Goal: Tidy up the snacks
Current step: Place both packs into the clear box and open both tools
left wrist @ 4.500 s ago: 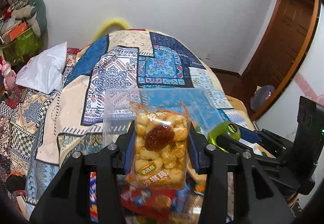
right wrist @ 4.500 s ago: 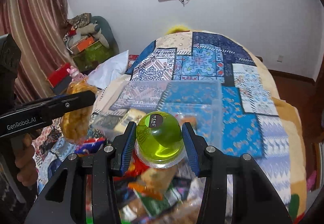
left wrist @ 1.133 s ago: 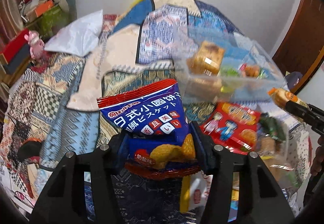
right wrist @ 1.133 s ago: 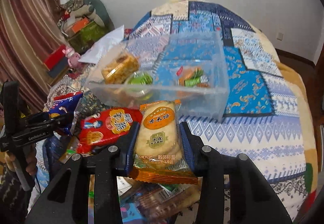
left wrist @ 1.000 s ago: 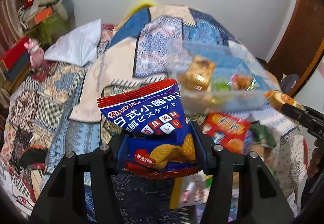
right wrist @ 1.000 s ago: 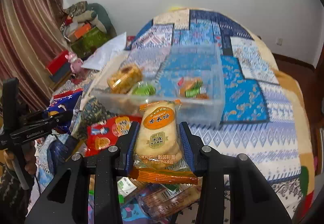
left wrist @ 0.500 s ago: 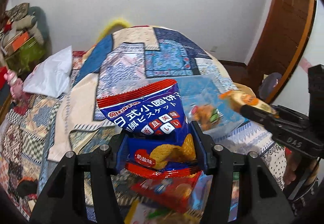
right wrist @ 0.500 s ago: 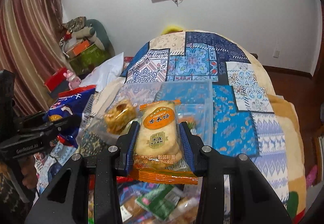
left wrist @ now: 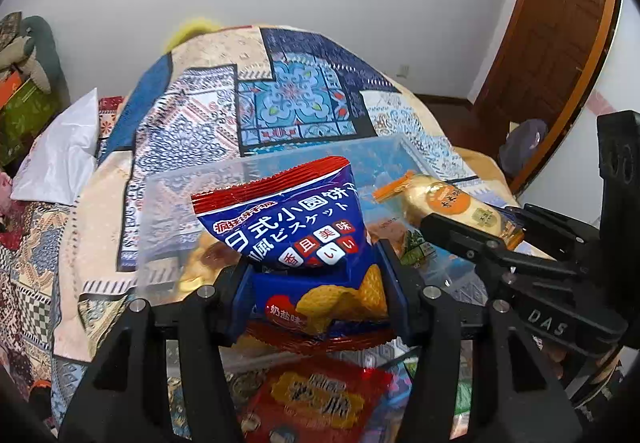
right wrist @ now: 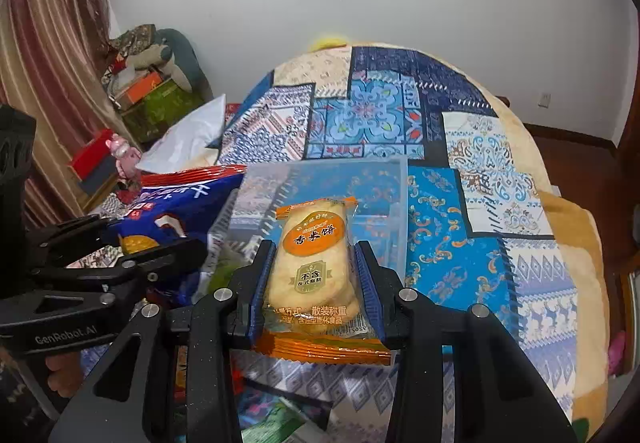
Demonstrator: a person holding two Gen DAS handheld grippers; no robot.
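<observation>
My left gripper is shut on a blue and red biscuit bag, held over the near part of the clear plastic bin. My right gripper is shut on an orange-wrapped rice cracker pack, also held above the clear bin. In the left wrist view the right gripper comes in from the right with the cracker pack. In the right wrist view the left gripper and its blue bag sit at the left. Several snacks lie inside the bin, partly hidden.
The bin rests on a bed with a patchwork quilt. A red snack pack and other loose packets lie at the near edge. A white pillow, stacked clutter at left and a wooden door at right surround the bed.
Both grippers moved forward from the loose snack pile until they are over the bin, each keeping its packet. The left one swung right, toward the right gripper.
</observation>
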